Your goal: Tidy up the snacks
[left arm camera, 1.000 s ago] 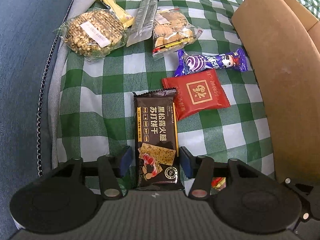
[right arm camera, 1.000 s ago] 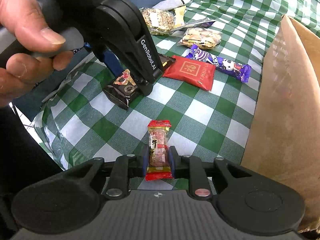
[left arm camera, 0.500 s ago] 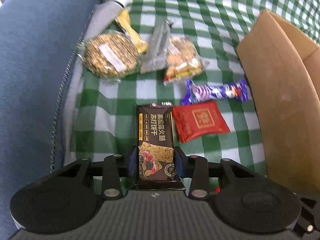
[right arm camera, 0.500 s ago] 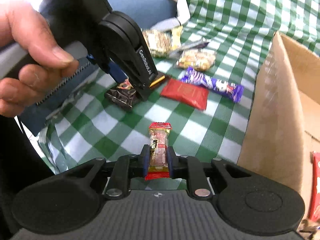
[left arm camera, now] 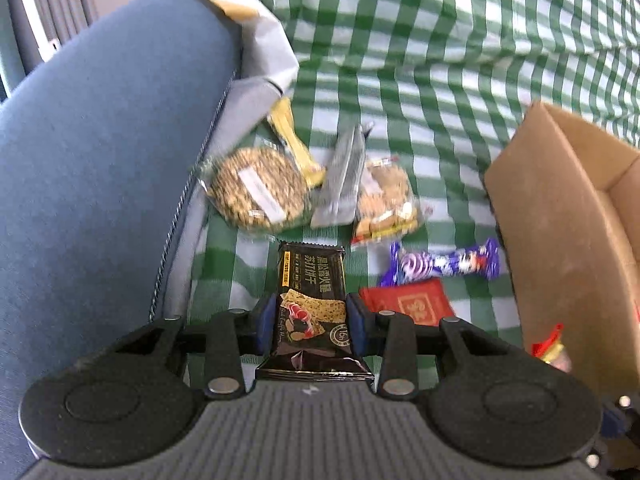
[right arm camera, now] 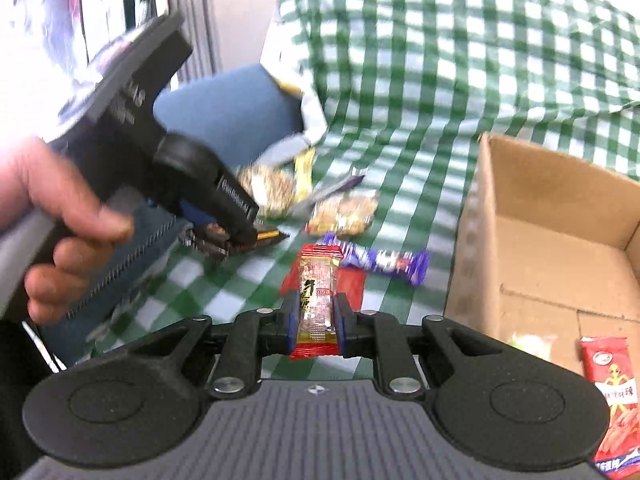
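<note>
My left gripper is shut on a black cracker packet and holds it above the green checked cloth. My right gripper is shut on a small red and gold candy packet, lifted above the cloth. In the right wrist view the left gripper shows at the left, held by a hand, with the black packet in it. An open cardboard box stands at the right, also in the left wrist view.
On the cloth lie a round cereal cake, a yellow bar, a silver packet, a biscuit bag, a purple candy and a red packet. A red snack bag lies in the box. A blue cushion is left.
My left gripper closed on the black cracker packet and lifted it. Both grippers rose and pulled back from the cloth; the right one still holds the candy packet.
</note>
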A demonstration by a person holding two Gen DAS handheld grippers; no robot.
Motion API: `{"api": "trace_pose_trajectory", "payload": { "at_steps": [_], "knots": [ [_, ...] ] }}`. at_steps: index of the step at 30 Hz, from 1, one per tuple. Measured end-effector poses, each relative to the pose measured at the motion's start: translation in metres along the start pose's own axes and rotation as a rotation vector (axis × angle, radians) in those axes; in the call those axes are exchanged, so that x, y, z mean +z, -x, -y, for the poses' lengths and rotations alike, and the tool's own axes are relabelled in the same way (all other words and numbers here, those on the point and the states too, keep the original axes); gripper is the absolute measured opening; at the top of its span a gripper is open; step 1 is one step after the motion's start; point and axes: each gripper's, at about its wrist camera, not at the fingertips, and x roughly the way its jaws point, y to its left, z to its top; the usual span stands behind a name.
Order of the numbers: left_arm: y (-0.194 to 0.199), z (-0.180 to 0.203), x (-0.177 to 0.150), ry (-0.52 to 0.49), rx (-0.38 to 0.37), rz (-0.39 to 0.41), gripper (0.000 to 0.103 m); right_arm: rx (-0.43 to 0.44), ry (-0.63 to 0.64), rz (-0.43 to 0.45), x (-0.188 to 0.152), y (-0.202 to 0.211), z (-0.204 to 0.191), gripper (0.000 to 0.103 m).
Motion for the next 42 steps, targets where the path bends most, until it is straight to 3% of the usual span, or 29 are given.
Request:
{"api": "trace_pose_trajectory", "payload": {
  "at_steps": [7, 20, 27, 42],
  "knots": [
    [0.015, 0.011, 0.004, -0.034, 0.009, 0.108, 0.042, -0.009, -0.034, 0.101, 0.012, 0.019, 0.012, 0.019],
    [0.043, 0.049, 0.01, -0.094, -0.074, 0.278, 0.042, -0.095, -0.052, 0.227, 0.02, 0.053, 0.042, 0.019],
    [0.055, 0.075, 0.01, -0.151, -0.101, 0.362, 0.042, -0.137, -0.076, 0.247, 0.018, 0.065, 0.06, 0.019],
    [0.067, 0.118, 0.008, -0.202, -0.201, 0.456, 0.042, -0.239, -0.144, 0.255, 0.005, 0.083, 0.099, 0.019]
  ]
}}
